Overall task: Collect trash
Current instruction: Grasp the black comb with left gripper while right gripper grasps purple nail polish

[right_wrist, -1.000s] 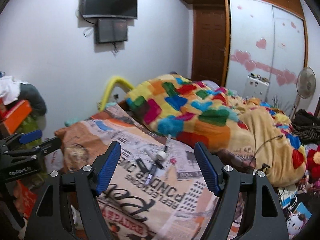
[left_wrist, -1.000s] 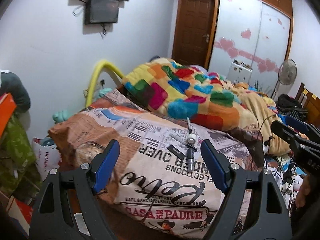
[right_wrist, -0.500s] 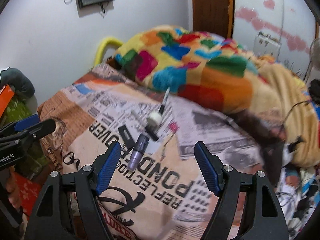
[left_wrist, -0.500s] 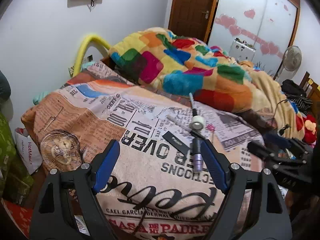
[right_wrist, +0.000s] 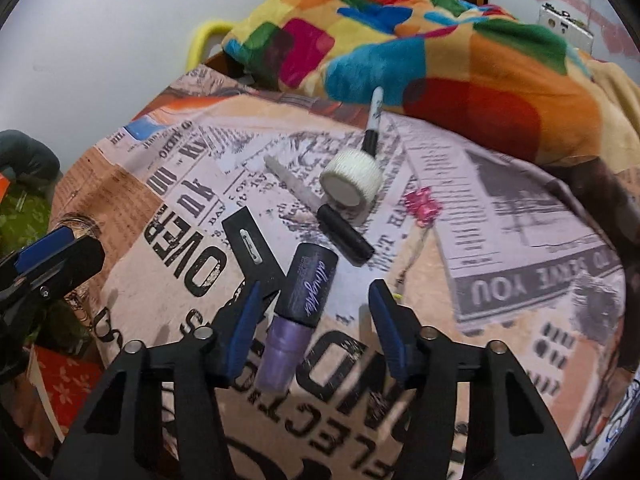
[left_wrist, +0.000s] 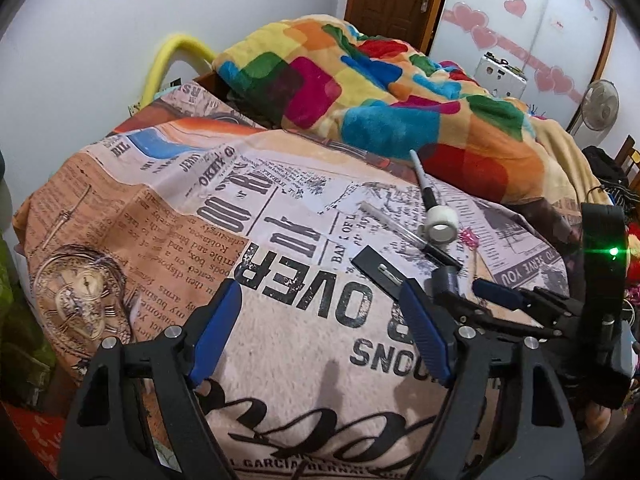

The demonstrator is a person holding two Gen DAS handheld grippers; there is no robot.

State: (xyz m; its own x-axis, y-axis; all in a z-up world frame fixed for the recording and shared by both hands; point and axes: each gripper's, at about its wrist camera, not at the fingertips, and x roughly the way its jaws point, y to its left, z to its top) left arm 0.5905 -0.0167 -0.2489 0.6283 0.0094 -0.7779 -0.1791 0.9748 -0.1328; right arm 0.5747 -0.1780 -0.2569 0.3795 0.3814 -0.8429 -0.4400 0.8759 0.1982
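Right claw point(right_wrist: 312, 316) is reaching low over the bed point(right_wrist: 520, 240), with its two blue fingers spread wide and nothing between them pinched yet. A second ago it was up high, looking at the whole room; now it is sitting right on top of the little pile of trash. The purple bottle point(right_wrist: 298, 320) with the dark cap is lying flat in the lower middle of the right view, between the open fingers, closer to the left one. That means the grab is probably coming next, and the fingers just need to close.

Other bits are waiting above it in the frame: a black marker cap point(right_wrist: 346, 238), a roll of white tape point(right_wrist: 352, 180), a white pen point(right_wrist: 374, 120) pointing up toward the colorful blanket point(right_wrist: 440, 40), a thin clear pen point(right_wrist: 292, 178), a flat black card point(right_wrist: 250, 248) and a small pink wrapper point(right_wrist: 422, 204).

Left claw point(left_wrist: 320, 328) is hanging open too (it has also come closer to the bed), holding nothing, over the big printed letters in the lower middle of its view. The bottle might roll on the soft cover when it gets squeezed.
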